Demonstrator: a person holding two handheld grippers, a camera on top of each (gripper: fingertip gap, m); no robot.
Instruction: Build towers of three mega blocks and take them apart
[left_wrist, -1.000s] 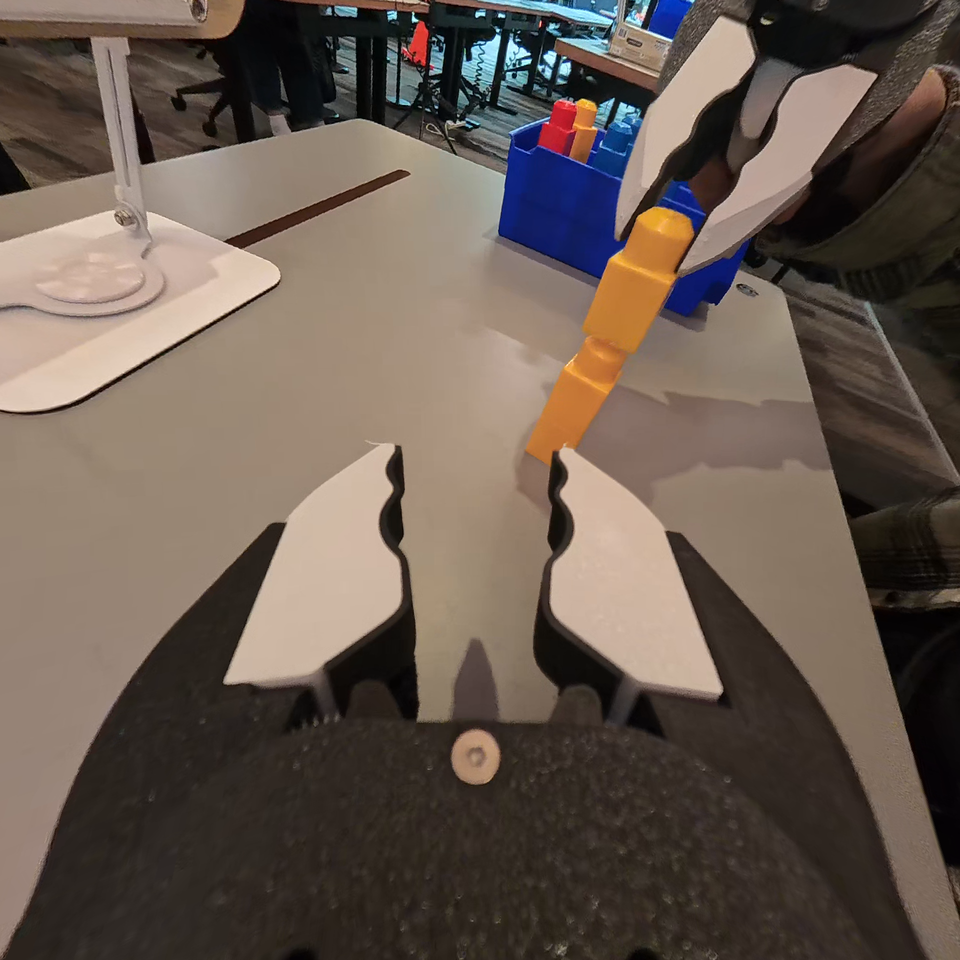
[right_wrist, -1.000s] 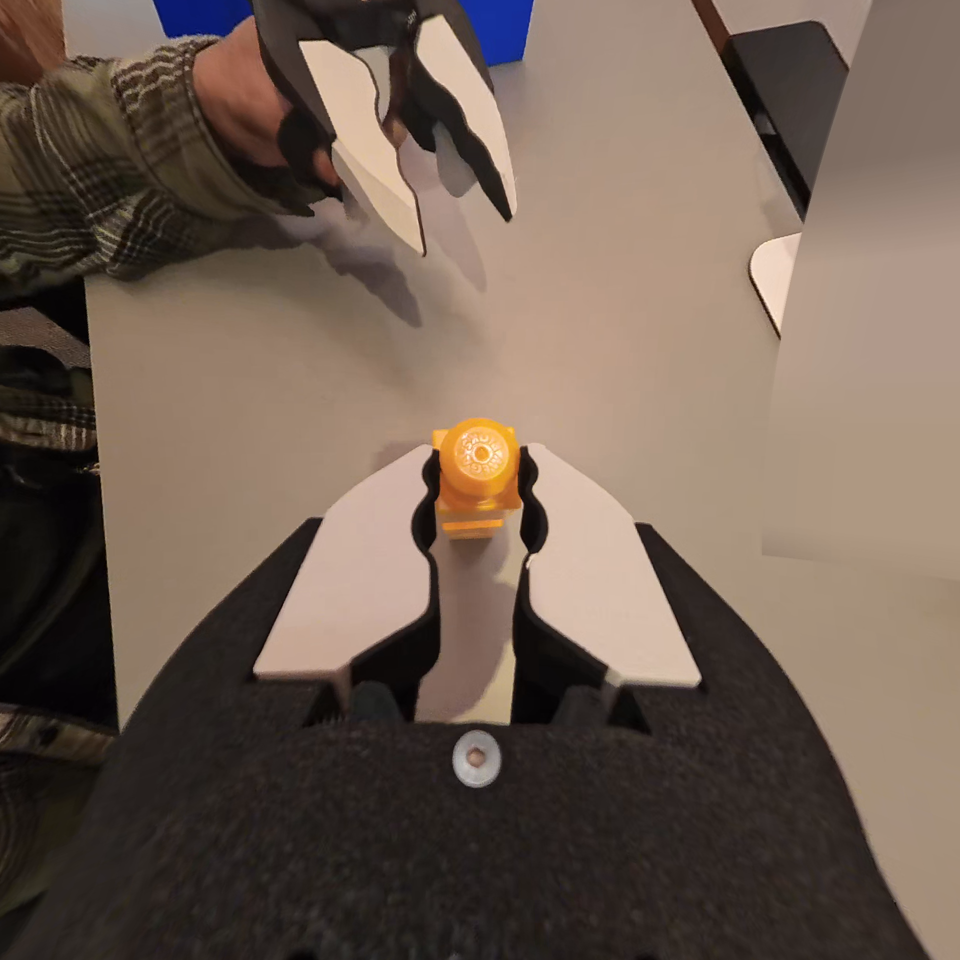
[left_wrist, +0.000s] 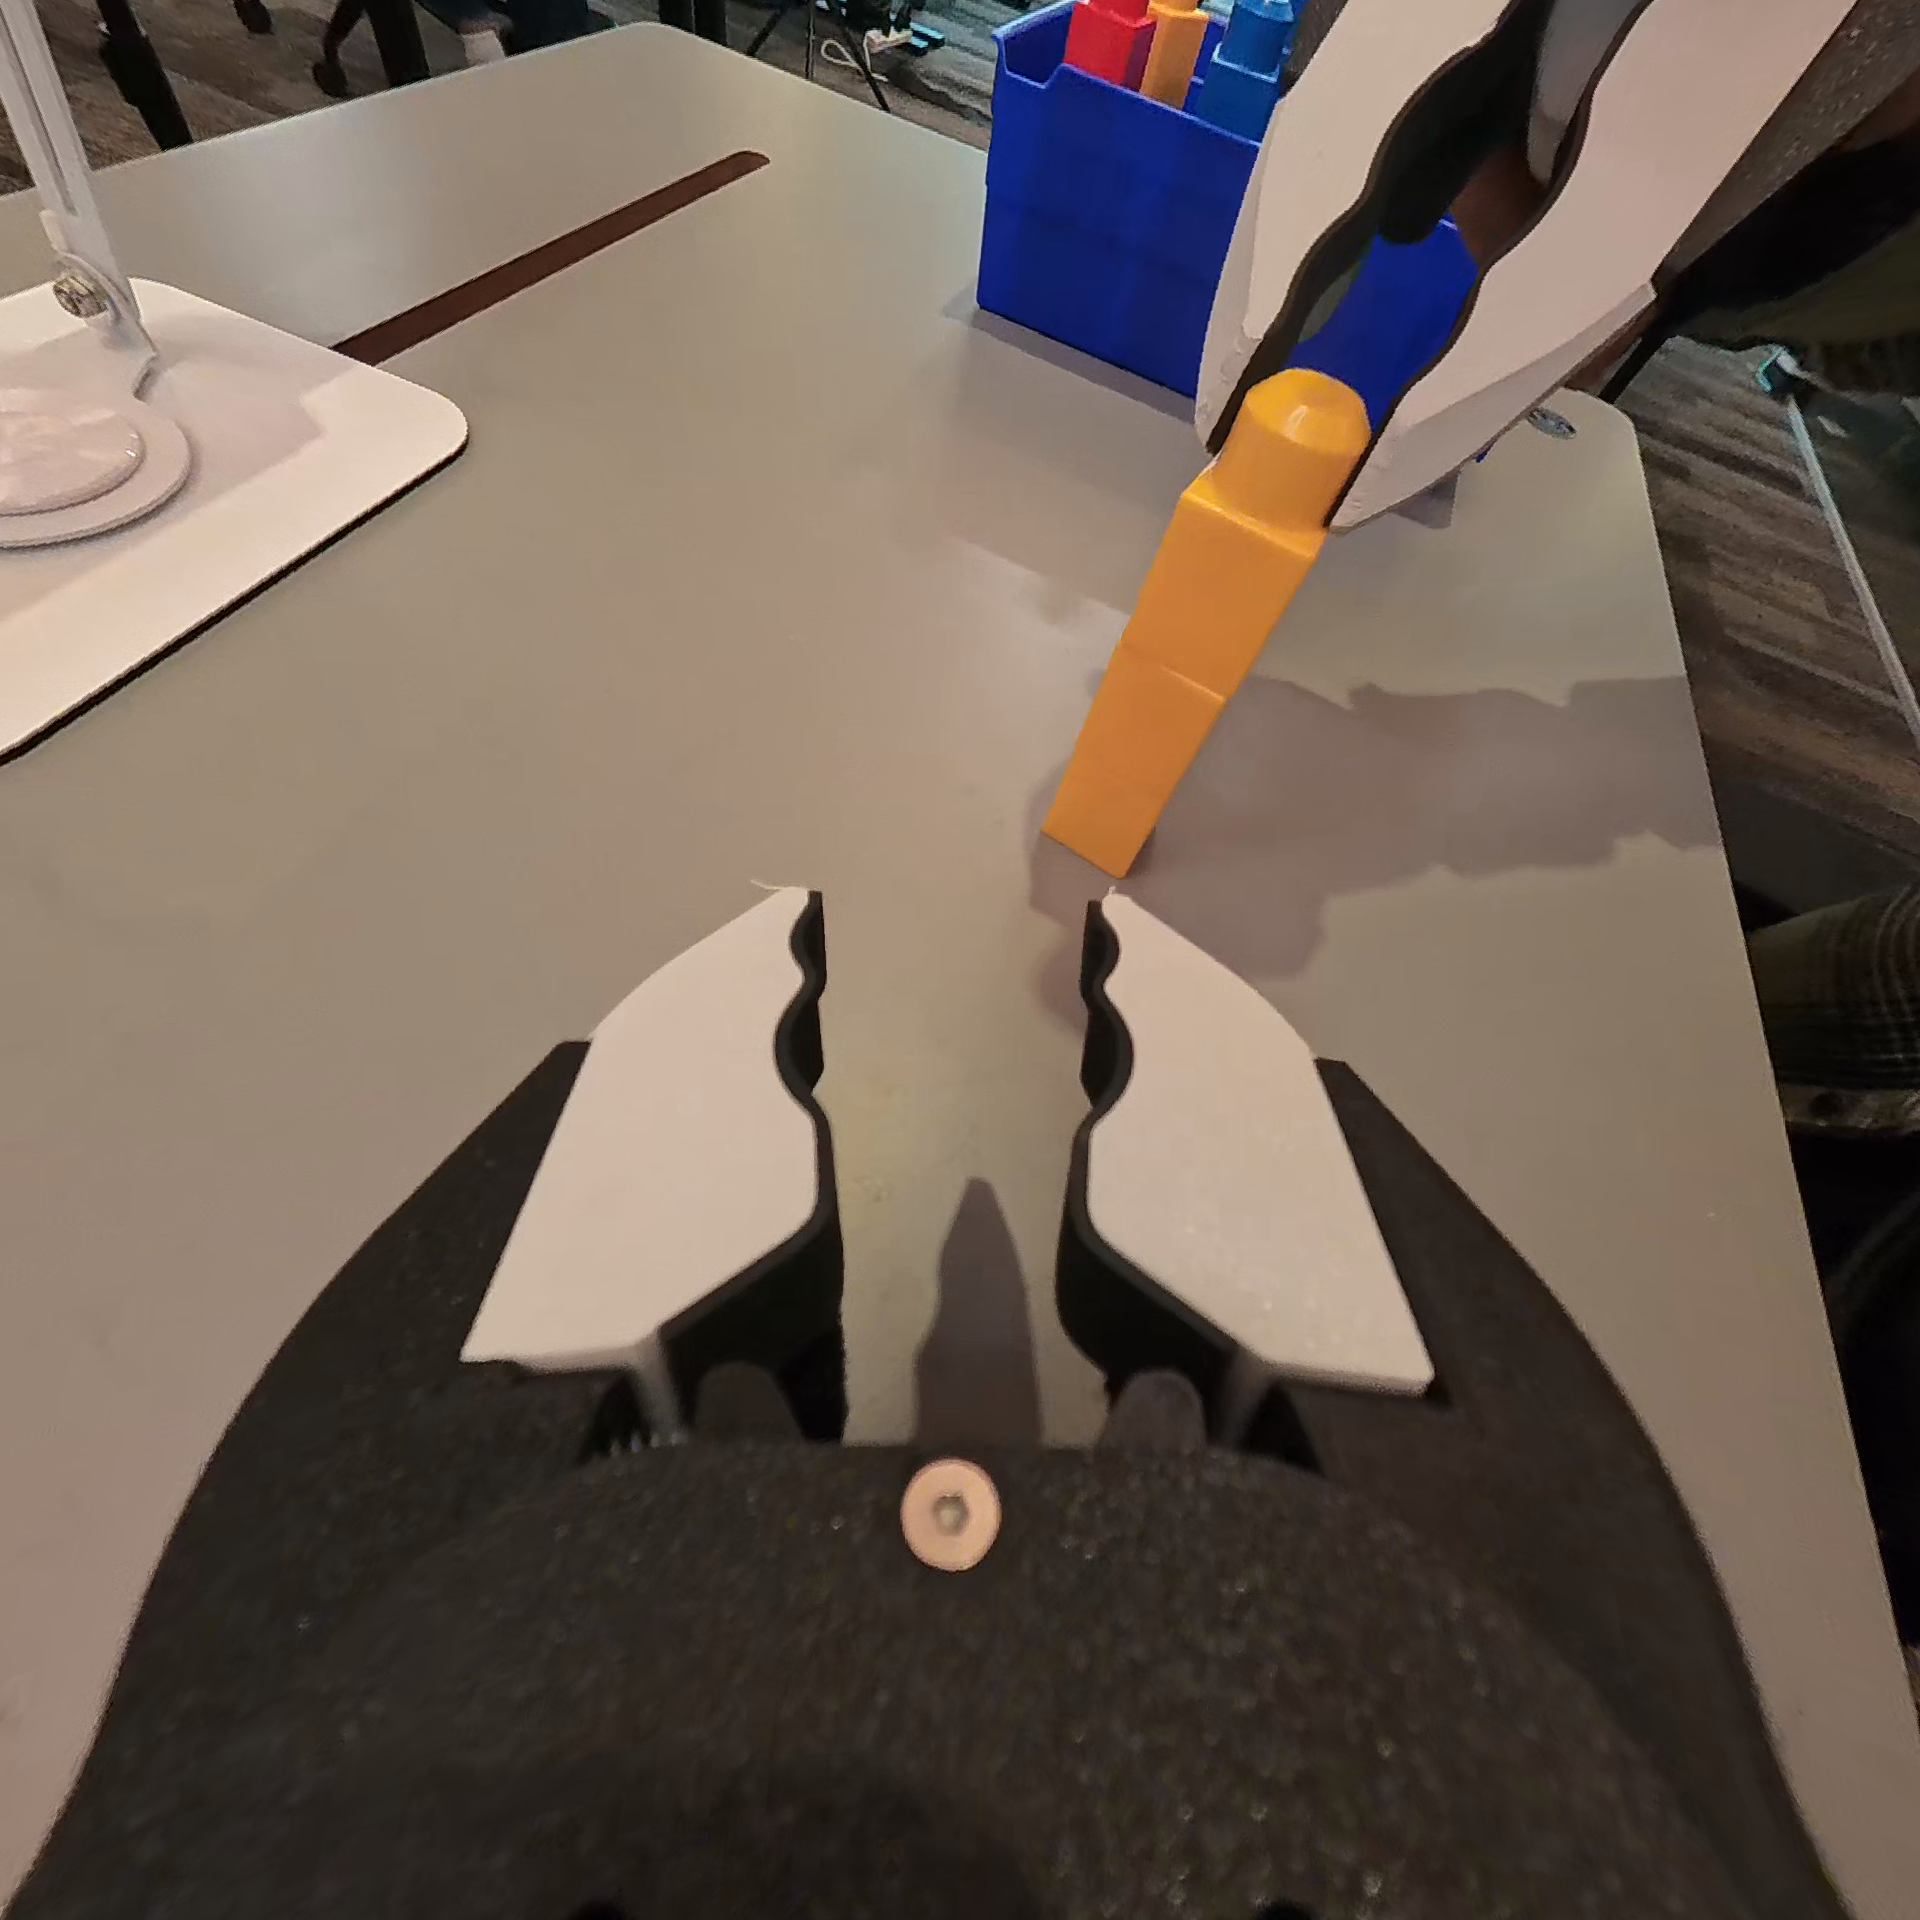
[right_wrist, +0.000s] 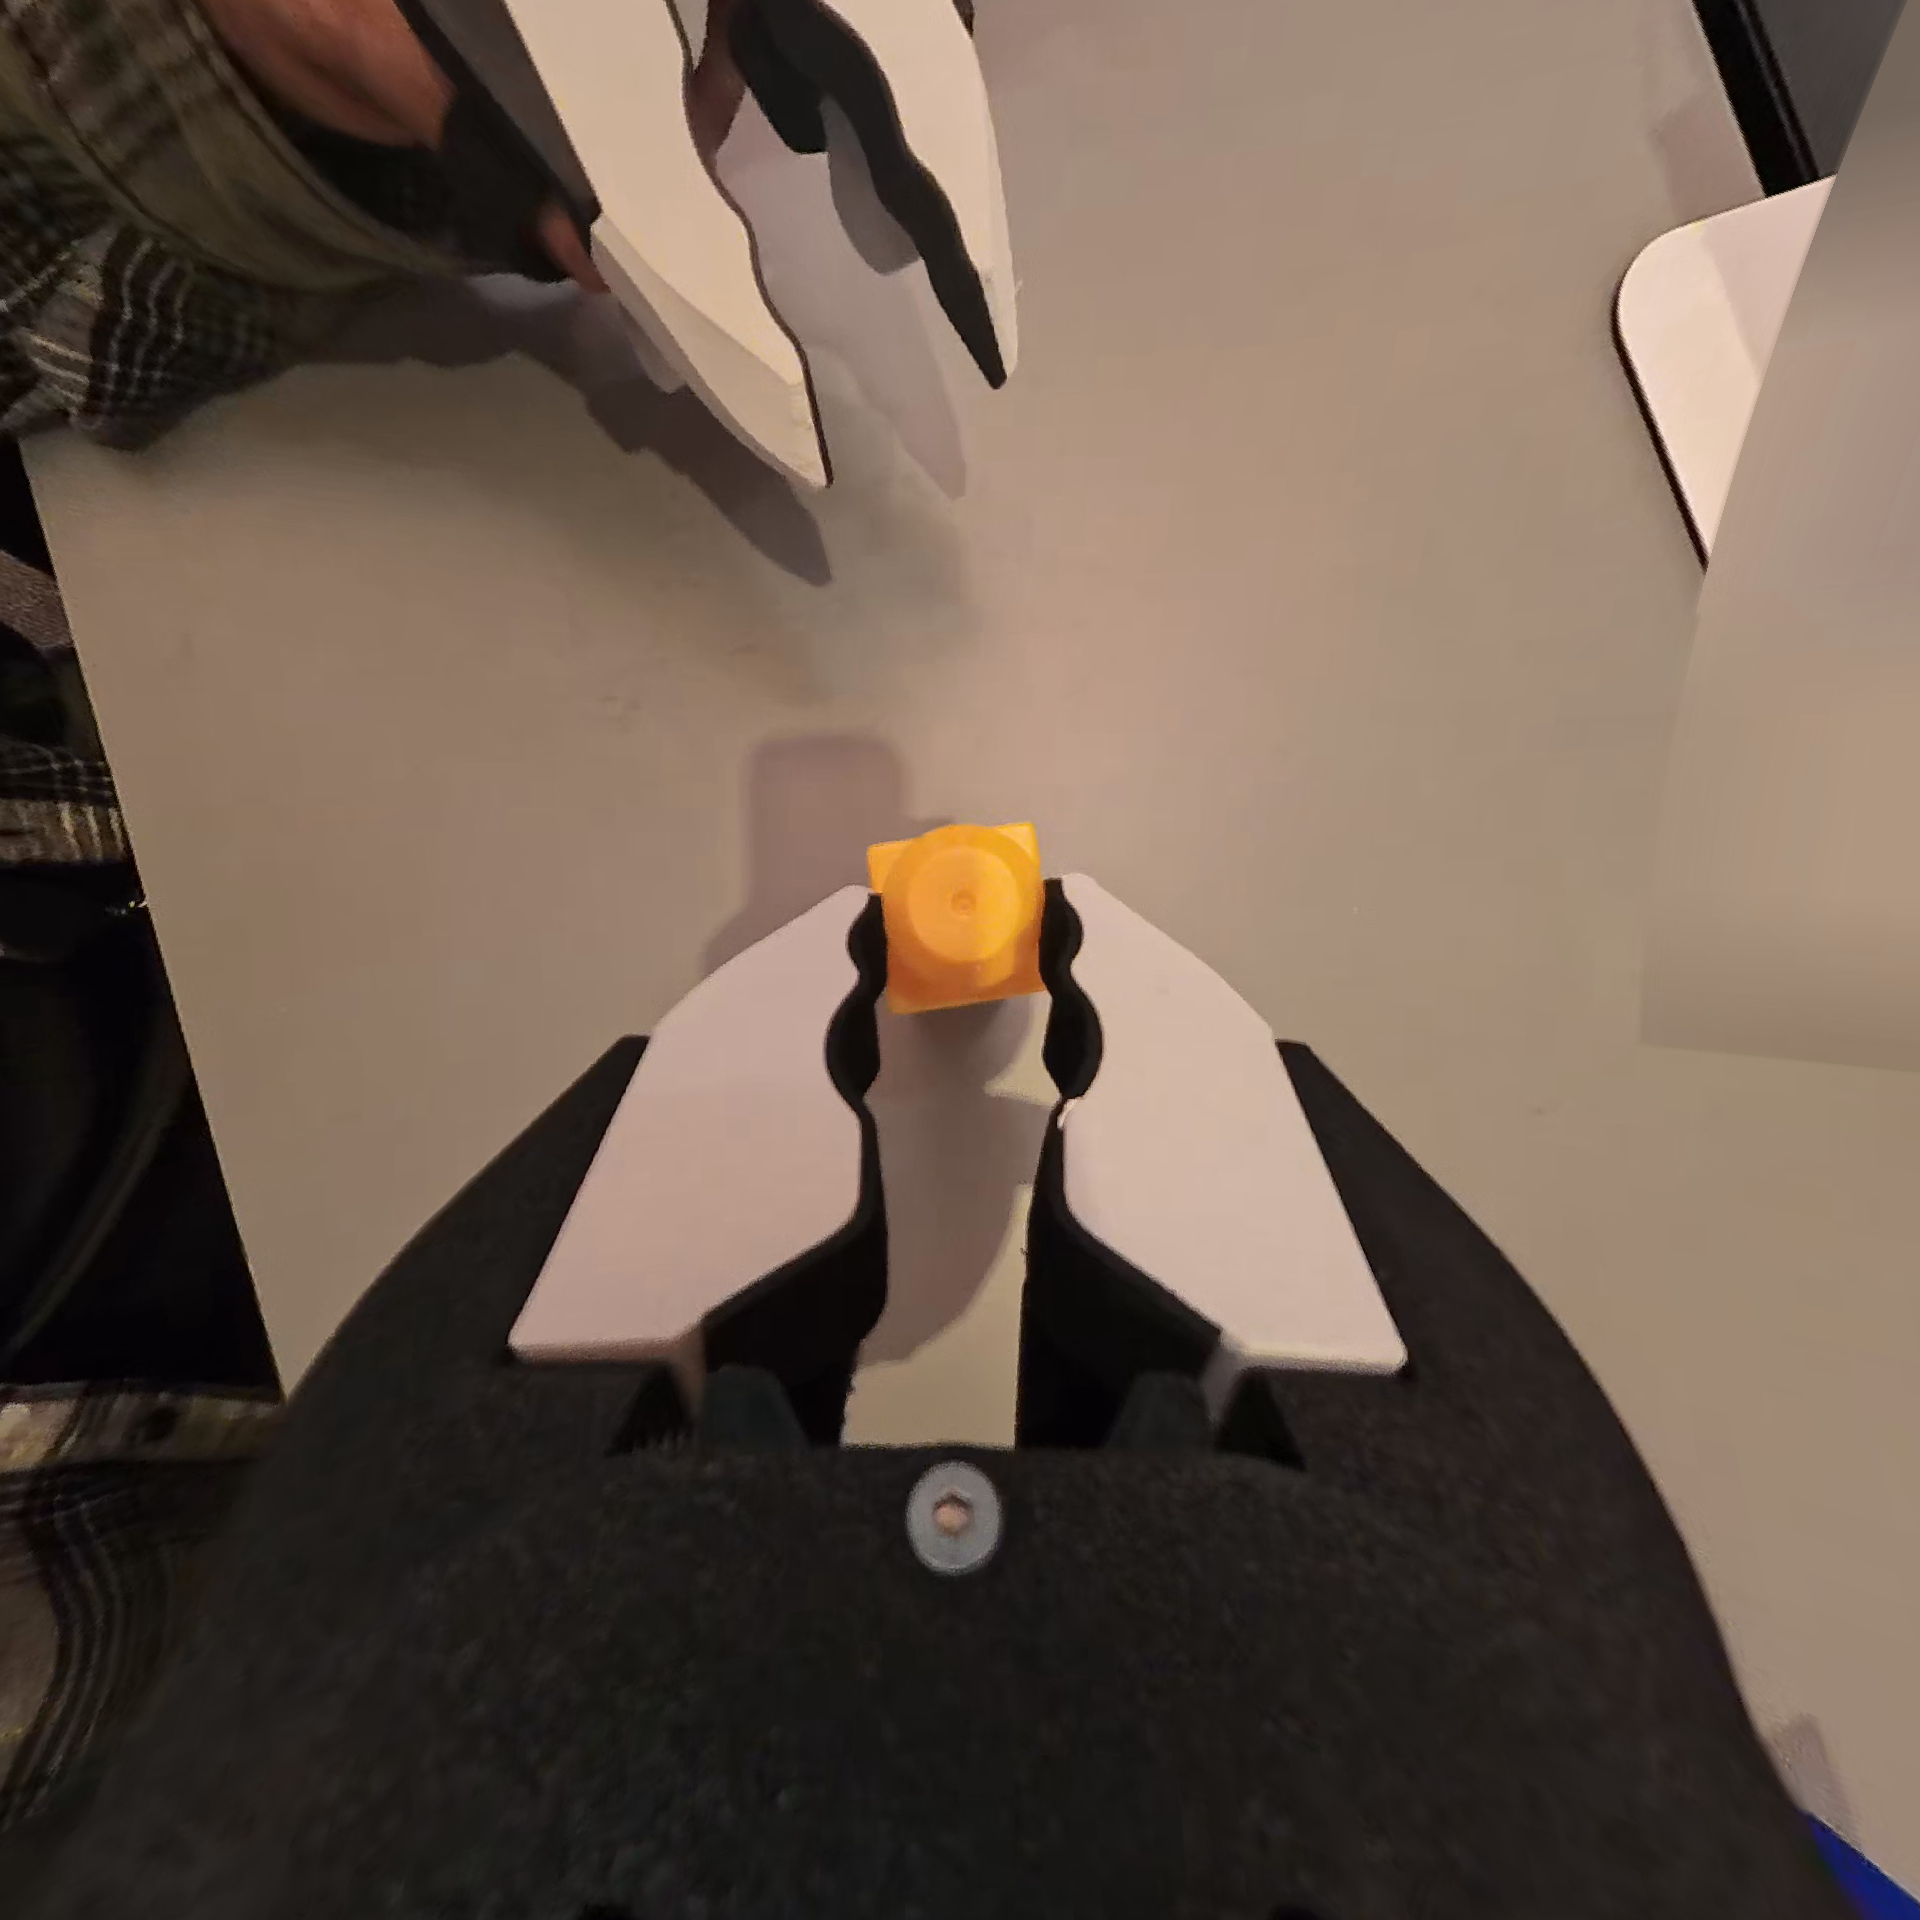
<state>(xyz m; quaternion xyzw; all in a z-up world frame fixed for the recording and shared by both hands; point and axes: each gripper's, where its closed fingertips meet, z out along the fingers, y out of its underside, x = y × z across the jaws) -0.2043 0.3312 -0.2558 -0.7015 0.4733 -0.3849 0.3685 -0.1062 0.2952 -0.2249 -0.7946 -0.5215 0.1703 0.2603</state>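
Note:
Two orange mega blocks stand stacked as one column on the grey table, just ahead and right of my left gripper. From above they also show in the right wrist view. My right gripper comes down from above and is shut on the top block at its stud; in its own view the fingers press both sides of the block. My left gripper is open and empty, low over the table, a short way from the column's foot. It also shows in the right wrist view.
A blue bin with red, orange and blue blocks stands behind the column near the table's far right edge. A white stand base lies at the left. A plaid sleeve reaches in behind the left gripper. Some 12 cm of space lies between my two pairs of fingers.
The top orange block has gone down fully onto the lower one; the stud between them no longer shows. The left gripper has moved a little closer to the column.

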